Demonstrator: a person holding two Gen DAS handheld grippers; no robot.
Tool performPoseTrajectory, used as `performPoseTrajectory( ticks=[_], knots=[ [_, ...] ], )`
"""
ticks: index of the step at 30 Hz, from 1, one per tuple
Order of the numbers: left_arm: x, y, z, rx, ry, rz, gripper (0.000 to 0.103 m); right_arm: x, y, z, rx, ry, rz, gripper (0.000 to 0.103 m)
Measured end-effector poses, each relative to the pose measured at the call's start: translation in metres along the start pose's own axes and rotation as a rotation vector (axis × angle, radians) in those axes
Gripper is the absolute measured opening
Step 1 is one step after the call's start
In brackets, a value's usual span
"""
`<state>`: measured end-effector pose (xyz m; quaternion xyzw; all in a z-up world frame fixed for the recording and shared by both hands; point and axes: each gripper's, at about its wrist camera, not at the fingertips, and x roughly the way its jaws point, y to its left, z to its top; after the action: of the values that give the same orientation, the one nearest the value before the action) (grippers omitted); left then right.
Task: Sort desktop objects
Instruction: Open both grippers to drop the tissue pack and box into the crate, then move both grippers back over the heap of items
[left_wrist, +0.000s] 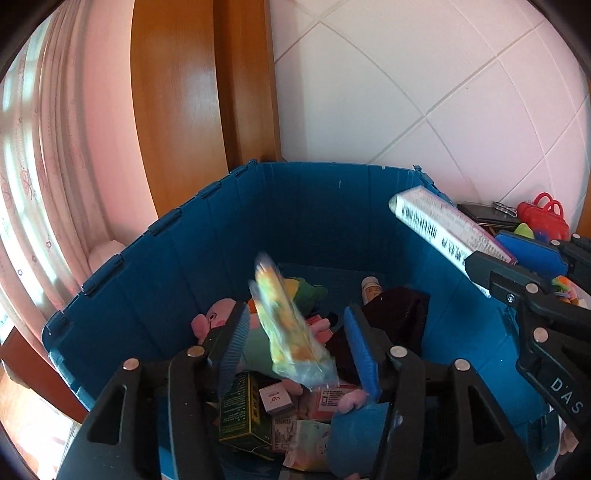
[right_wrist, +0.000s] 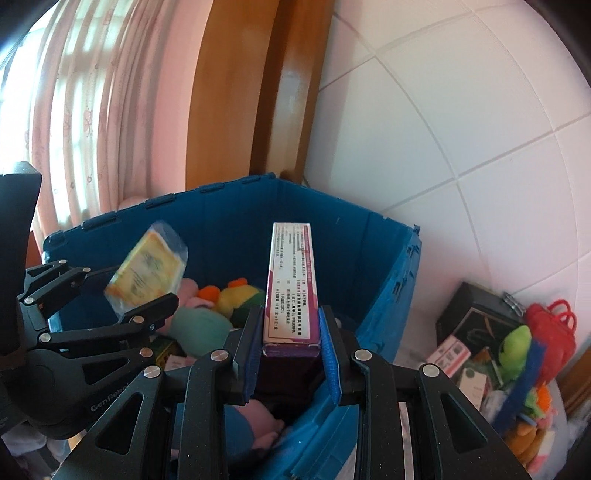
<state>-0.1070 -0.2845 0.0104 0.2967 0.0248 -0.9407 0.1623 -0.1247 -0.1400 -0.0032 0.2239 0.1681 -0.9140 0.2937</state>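
White tiled wall, wooden door frame and pink curtain behind; a blue bin stands against the wall, already part full of plush toys and small boxes.

Left tool: jaws apart, pads not pressing anything. A plastic snack packet sits between them, motion-blurred and tilted; in the right wrist view the same packet hangs above the bin interior at about 9 o'clock, beyond the left tool's fingertips. Judged as released, dropping into the bin. Handling: light, crinkly, slippery film, contents probably crushable; best pinched across a flat face or a sealed edge, with gentle pressure.

Right tool: jaws narrow, blue pads against both side faces of a long purple-and-white box, held at its near end, the far end pointing out over the bin at 12 o'clock. Whether the grip is easing, cannot tell. Handling: stiff cardboard, light, smooth printed faces; held at one end it could pivot, so a hold nearer the middle would be steadier. Drop into the bin looks harmless: landing is on soft toys.

Unsorted pile at 3 o'clock on the tabletop: red toy handbag, green plush, more boxes.
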Motion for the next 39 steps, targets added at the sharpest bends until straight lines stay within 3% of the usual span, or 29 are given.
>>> performPoseTrajectory(
  ticks=[1,3,7,11,21,26,30,35,39],
  knots=[
    [-0.001,0.001,-0.001,-0.002,0.0,0.001,0.061,0.001,0.002,0.0,0.002,0.002,-0.009,0.041],
    [-0.004,0.001,-0.003,-0.01,0.001,0.004,0.065,0.0,0.004,0.001,-0.005,-0.008,-0.029,0.077],
    [-0.005,0.002,-0.006,-0.015,0.003,0.015,0.068,-0.01,0.001,0.001,-0.005,-0.038,-0.047,0.084],
    [-0.016,0.0,-0.011,-0.033,-0.011,0.018,0.068,-0.021,0.0,0.0,-0.014,-0.066,-0.054,0.102],
    [-0.058,-0.033,-0.01,-0.034,-0.107,0.028,0.068,-0.066,-0.05,-0.023,0.07,-0.147,-0.034,0.103],
    [-0.099,-0.082,-0.01,-0.016,-0.199,0.005,0.072,-0.1,-0.103,-0.05,0.127,-0.183,-0.077,0.103],
    [-0.12,-0.133,-0.011,-0.006,-0.243,-0.026,0.077,-0.115,-0.156,-0.079,0.178,-0.157,-0.112,0.103],
    [-0.118,-0.206,-0.017,0.018,-0.224,-0.112,0.077,-0.125,-0.222,-0.125,0.224,-0.089,-0.158,0.103],
    [-0.089,-0.263,-0.032,0.041,-0.132,-0.164,0.077,-0.119,-0.267,-0.164,0.243,-0.014,-0.175,0.103]
  ],
)
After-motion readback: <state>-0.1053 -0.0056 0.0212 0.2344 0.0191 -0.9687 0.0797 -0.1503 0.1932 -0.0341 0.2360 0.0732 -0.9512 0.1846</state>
